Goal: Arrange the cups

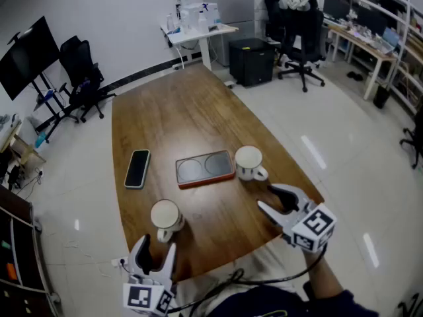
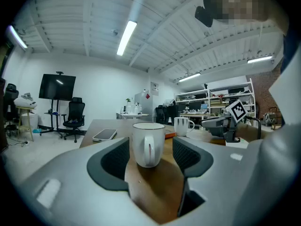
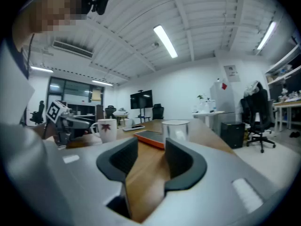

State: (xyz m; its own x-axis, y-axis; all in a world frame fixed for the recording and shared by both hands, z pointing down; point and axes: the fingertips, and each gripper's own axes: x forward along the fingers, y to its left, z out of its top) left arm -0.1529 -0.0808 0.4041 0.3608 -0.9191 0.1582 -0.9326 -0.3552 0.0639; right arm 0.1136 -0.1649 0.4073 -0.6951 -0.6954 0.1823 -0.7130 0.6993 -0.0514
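Note:
Two white cups stand on the wooden table [image 1: 172, 117]. The near-left cup [image 1: 165, 218] [image 2: 149, 144] sits just ahead of my left gripper [image 1: 157, 244] [image 2: 150, 160], in line with its open jaws, handle toward the gripper, pads not touching it. The right cup [image 1: 249, 162] [image 3: 175, 130] stands beside an orange tray [image 1: 205, 169] with two round pads. My right gripper [image 1: 266, 197] [image 3: 151, 159] is open just short of that cup, with nothing between its fingers. The right gripper view shows the left cup [image 3: 107, 130] with a red leaf print.
A black phone [image 1: 137, 168] lies left of the tray. The table's near edge runs just under both grippers. Office chairs, a black cabinet [image 1: 251, 61] and desks stand on the pale floor around the table.

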